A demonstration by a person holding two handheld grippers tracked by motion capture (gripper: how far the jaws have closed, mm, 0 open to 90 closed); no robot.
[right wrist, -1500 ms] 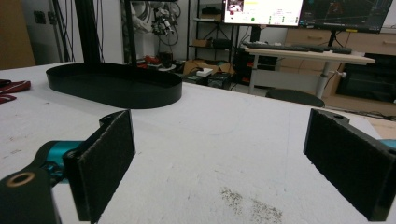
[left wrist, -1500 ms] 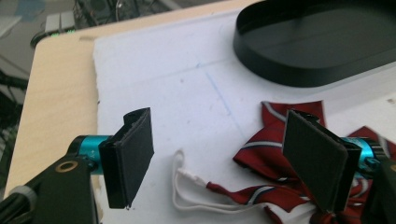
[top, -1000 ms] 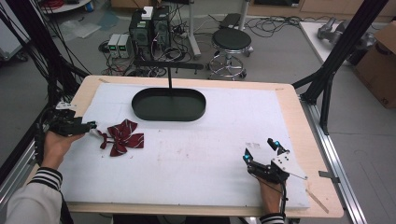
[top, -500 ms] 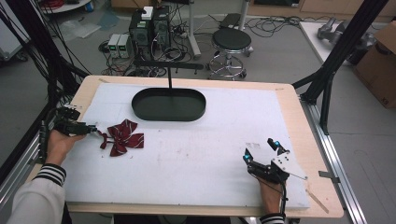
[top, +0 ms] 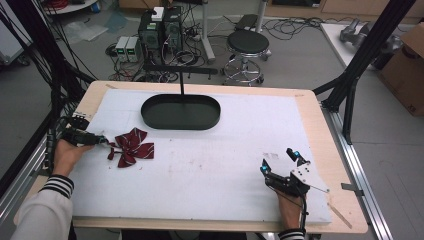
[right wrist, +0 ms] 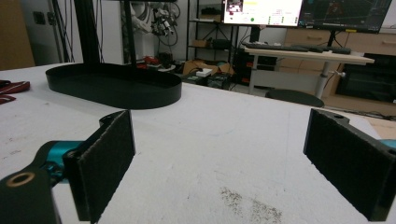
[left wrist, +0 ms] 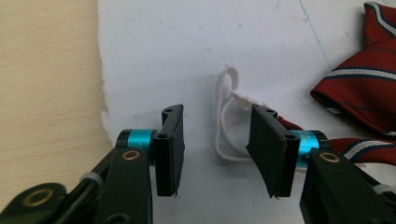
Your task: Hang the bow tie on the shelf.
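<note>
Left gripper (left wrist: 215, 149) fingers just narrowing, white loop (left wrist: 224, 116) of bow tie (top: 131, 146) between, unpinched; grasp imminent. Right gripper (top: 280, 162) fingers spread, idle.

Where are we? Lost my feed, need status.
Left gripper closing around bow tie's white loop, not yet pinched. Right gripper open, idle. Bow tie flat on mat. Nothing blocking.

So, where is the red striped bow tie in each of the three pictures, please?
High view: the bow tie lies at the left on the white sheet, in front of the black tray.
Left gripper view: at the right edge, its white loop between the open jaws.
Right gripper view: a red corner at the far left edge.
Shared landmark: the black tray.
</note>
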